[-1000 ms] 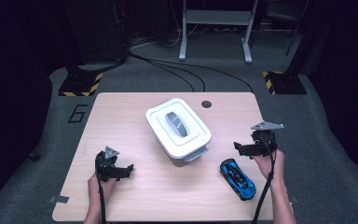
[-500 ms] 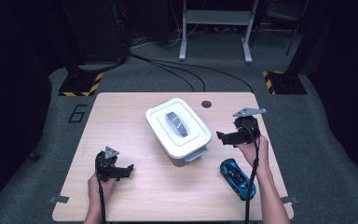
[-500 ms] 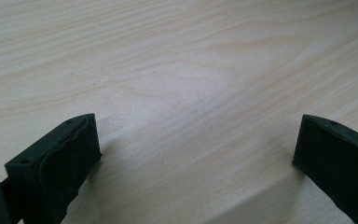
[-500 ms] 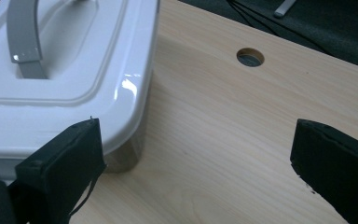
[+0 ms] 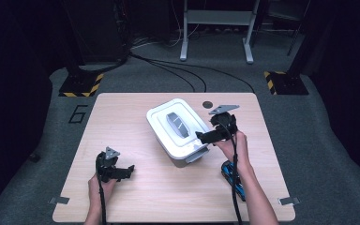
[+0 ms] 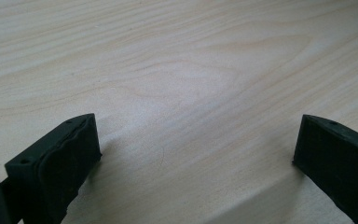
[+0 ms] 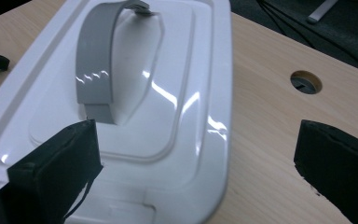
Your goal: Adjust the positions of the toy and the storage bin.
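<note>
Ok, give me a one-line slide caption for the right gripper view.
Open right tongs reach over the edge of a white lidded box with a grey handle on a wooden table.

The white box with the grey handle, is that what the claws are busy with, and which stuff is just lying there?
Part of the job:
- white box, lid on, grey handle on top
- right claw, open, at the box's near end

Just lying about:
- blue toy car, on the table by the right forearm
- left claw, open over bare wood
</note>
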Demonstrator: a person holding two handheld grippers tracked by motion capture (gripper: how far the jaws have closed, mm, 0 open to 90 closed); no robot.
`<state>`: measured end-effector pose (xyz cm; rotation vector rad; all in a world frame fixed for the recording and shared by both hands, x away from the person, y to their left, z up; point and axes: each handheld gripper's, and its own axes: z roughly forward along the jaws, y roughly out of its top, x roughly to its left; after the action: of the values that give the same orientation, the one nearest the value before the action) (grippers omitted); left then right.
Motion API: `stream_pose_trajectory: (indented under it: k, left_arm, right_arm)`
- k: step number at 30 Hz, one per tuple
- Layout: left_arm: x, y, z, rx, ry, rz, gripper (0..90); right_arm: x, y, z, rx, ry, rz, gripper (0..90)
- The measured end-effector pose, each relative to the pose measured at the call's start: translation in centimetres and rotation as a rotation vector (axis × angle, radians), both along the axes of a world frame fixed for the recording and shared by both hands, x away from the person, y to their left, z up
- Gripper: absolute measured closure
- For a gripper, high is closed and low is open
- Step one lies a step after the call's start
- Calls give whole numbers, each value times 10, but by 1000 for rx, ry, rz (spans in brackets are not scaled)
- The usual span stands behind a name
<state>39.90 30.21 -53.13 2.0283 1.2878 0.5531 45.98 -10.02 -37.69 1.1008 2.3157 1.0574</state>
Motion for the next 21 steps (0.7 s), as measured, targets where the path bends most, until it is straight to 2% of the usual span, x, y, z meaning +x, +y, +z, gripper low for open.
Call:
stream_pose_trajectory:
  k: [3,4,6,7,10,13,14,15,16,17,18,19,20,21]
  left_arm:
    - [0,0,0,0,0,-1,2]
    - [0,0,0,0,0,-1,2]
    - [0,0,0,1,0,0,2]
    - [0,0,0,1,0,0,2]
    - [0,0,0,0,0,0,2]
    - [0,0,0,1,0,0,2]
    - [0,0,0,1,0,0,2]
    - [0,0,0,1,0,0,2]
    - [0,0,0,1,0,0,2]
    - [0,0,0,2,1,-1,2]
    - [0,0,0,2,1,-1,2]
    - [0,0,0,1,0,-1,2]
    - [0,0,0,1,1,-1,2]
    - [0,0,0,1,0,0,2]
  right_arm:
    - [2,15,-1,0,4,35,0]
    - [2,15,-1,0,4,35,0]
    - [3,27,-1,-4,8,47,0]
    - [3,37,-3,-18,-13,70,46]
    - [4,50,-6,-11,-22,87,187]
    - [6,61,-10,-31,-33,115,367]
    - [6,64,-10,-43,-21,117,422]
    - [7,65,-11,-43,-33,123,465]
    - [7,65,-11,-43,-33,123,465]
    - [7,66,-11,-36,-11,134,574]
    - [7,66,-11,-29,-12,131,620]
    - [6,67,-10,-19,3,137,649]
    - [5,68,-11,-22,-6,129,652]
    - [3,68,-10,-22,6,115,656]
